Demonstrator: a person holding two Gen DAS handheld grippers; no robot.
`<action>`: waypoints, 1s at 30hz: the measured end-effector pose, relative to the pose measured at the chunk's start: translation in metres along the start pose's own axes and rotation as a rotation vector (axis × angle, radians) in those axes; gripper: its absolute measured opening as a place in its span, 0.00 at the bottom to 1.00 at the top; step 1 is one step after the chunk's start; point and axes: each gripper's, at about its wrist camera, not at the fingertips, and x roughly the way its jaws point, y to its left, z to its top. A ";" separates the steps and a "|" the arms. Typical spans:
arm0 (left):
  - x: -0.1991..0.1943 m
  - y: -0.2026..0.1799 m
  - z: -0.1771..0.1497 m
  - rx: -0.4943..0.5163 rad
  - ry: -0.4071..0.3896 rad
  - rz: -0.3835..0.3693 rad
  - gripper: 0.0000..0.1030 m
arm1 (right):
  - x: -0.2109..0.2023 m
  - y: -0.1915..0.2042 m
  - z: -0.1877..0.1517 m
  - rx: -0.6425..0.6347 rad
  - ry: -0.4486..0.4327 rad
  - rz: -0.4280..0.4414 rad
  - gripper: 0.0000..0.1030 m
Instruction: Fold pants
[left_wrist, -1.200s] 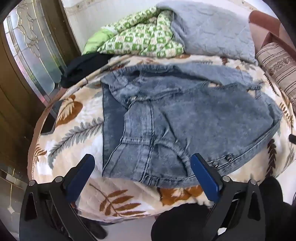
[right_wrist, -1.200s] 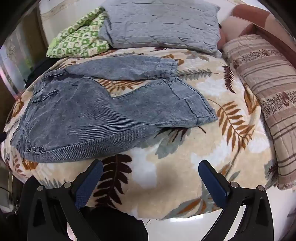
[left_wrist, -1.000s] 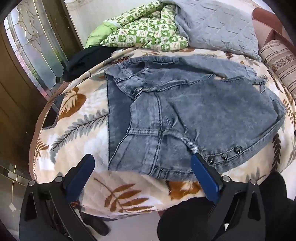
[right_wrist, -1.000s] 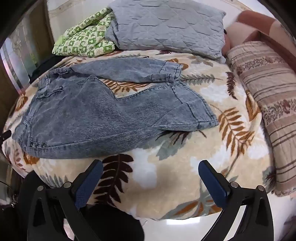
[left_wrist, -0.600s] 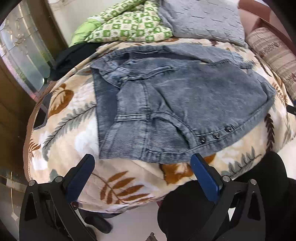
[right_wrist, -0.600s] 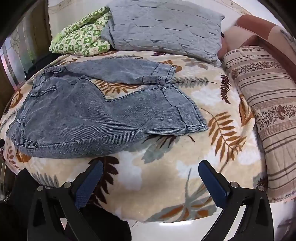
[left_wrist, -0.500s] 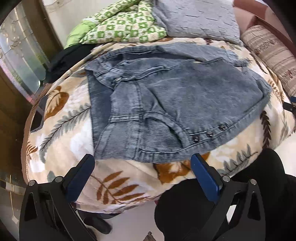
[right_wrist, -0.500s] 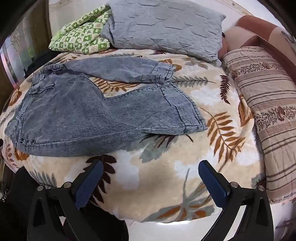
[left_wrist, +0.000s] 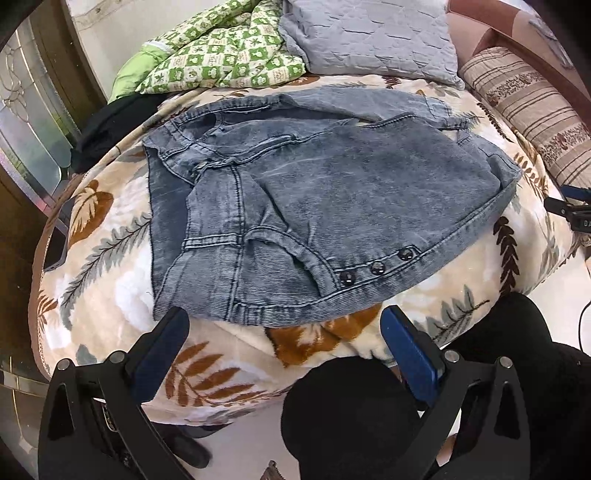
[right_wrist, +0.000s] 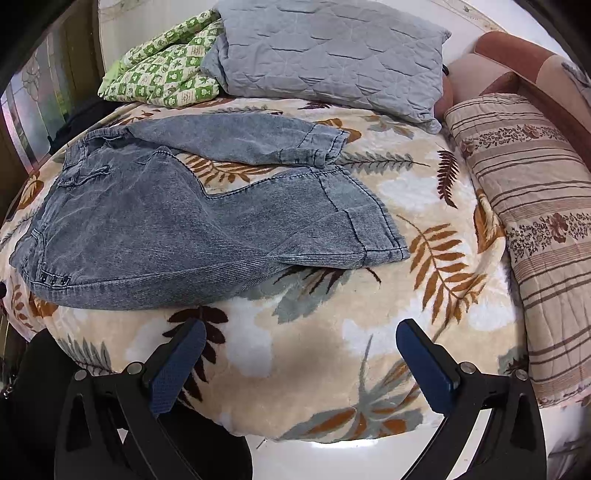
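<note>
Grey-blue denim pants (left_wrist: 325, 206) lie spread on a leaf-patterned blanket (left_wrist: 110, 266), waistband toward me in the left wrist view, with three dark buttons (left_wrist: 376, 266) near the front edge. The right wrist view shows the pants (right_wrist: 166, 229) with two short legs splayed apart, the near leg's hem (right_wrist: 380, 236) toward the bed's middle. My left gripper (left_wrist: 284, 328) is open, just short of the waistband edge, nothing between its blue pads. My right gripper (right_wrist: 301, 336) is open above bare blanket, below the near leg.
A grey quilted pillow (right_wrist: 332, 55) and a green checked quilt (right_wrist: 166, 74) sit at the back. A striped bolster (right_wrist: 535, 206) lies along the right. A dark garment (left_wrist: 110, 122) rests at the left edge by a wooden door (left_wrist: 33, 122). A person's dark-clad leg (left_wrist: 351, 413) is under the left gripper.
Both views have shifted slightly over the bed; the left gripper has drawn back a little from the waistband. The pants lie in the same spread shape. Both grippers stayed open.
</note>
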 end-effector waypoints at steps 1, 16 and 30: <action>0.000 -0.002 0.000 0.006 0.000 0.001 1.00 | 0.000 0.000 0.000 0.001 -0.001 0.000 1.00; -0.003 -0.012 0.002 0.022 -0.002 -0.008 1.00 | 0.001 -0.001 0.000 0.010 0.002 0.008 1.00; 0.002 -0.010 0.004 0.004 0.018 -0.001 1.00 | 0.005 -0.003 0.001 0.018 0.011 0.013 1.00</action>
